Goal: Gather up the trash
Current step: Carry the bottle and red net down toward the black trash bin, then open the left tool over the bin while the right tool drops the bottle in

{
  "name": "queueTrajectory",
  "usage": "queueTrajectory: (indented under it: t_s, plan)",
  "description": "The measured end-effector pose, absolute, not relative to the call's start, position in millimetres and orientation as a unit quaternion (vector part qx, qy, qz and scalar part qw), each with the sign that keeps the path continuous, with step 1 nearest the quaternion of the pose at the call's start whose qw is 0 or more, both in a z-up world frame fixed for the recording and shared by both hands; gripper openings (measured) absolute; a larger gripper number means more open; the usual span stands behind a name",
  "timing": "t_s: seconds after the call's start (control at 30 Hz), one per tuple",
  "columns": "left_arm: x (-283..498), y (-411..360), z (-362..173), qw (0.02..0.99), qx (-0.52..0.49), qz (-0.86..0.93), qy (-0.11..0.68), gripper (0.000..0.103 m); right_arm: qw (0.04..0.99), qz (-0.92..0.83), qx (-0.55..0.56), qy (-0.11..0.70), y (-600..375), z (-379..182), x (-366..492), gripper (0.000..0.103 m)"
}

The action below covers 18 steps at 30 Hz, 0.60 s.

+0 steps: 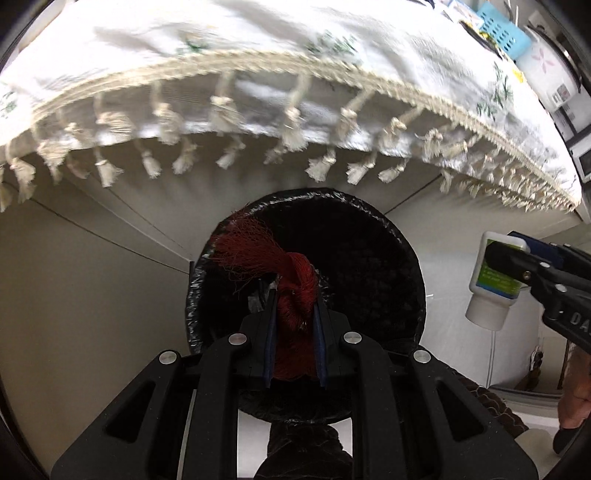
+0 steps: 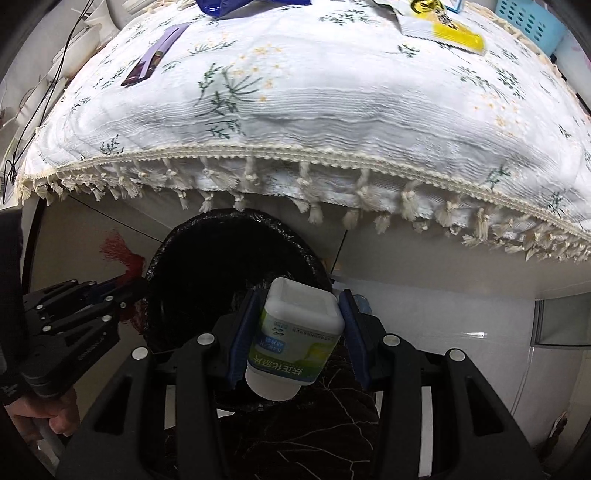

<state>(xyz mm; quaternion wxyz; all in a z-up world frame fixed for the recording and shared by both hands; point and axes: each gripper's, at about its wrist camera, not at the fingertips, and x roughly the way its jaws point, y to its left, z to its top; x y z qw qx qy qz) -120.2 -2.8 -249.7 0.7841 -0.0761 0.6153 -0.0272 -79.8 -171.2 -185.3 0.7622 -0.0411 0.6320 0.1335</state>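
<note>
while the left tool (image 1: 295, 295) pinches a red mesh net (image 1: 291, 273) and the right tool (image 2: 295, 314) clamps a white bottle (image 2: 295, 332) upside down, both hang over a black-lined trash bin (image 2: 207, 258) on the pale floor (image 1: 92, 258). beyond the bin, a white floral cloth (image 2: 314, 103) with tassels drapes the tabletop (image 2: 424, 258), carrying a purple wrapper (image 2: 155, 59), a yellow packet (image 2: 458, 37) and a blue basket (image 2: 528, 22).

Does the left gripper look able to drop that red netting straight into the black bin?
Probably yes. The left gripper, shut on the red netting, hangs right over the black bin, whose mouth lies open below. The right gripper with its white bottle is off to the side.
</note>
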Motion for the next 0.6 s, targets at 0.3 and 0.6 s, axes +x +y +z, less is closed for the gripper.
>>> queueTrajectory:
  t_s: [0.3,0.6]
  plan:
    - [-115.7,-26.1,-258.6,0.781,-0.058,-0.059,0.619,0.017,0.762,0.12,-0.037,0.635,-192.3,-188.1,-85.9,0.043]
    - [-119.0,-24.0,-240.9,0.798,-0.077,-0.055,0.595,0.052,0.76,0.126,-0.042,0.636,-189.3,-188.4,-87.8,0.043]
